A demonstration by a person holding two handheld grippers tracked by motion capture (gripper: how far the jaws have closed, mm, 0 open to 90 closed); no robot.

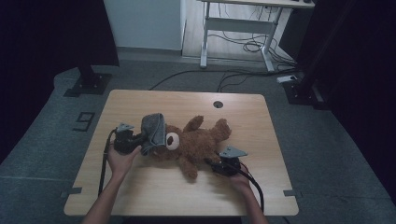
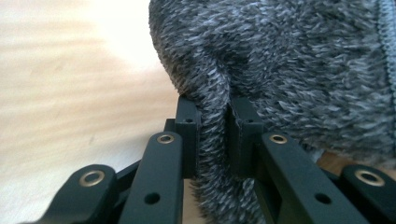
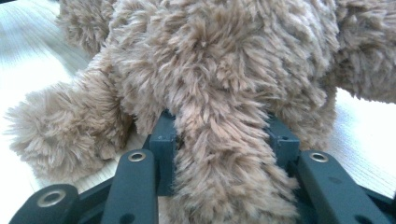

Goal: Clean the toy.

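Pinching the grey hat's (image 1: 154,132) hem, the left gripper's fingers (image 2: 189,135) sit at the head end of the teddy bear (image 1: 196,142), which lies lengthwise across the counter (image 1: 140,186), while the right gripper's fingers (image 3: 163,140) clamp a leg.

A light wooden table (image 1: 140,186) stands on grey floor (image 1: 327,154), a white-framed desk (image 1: 243,23) behind.

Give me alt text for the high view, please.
A brown teddy bear lies on a wooden table, a grey knit hat going over its head. The left gripper pinches the hat's edge; the right gripper grips one of the bear's limbs. The person's forearms enter from the bottom.
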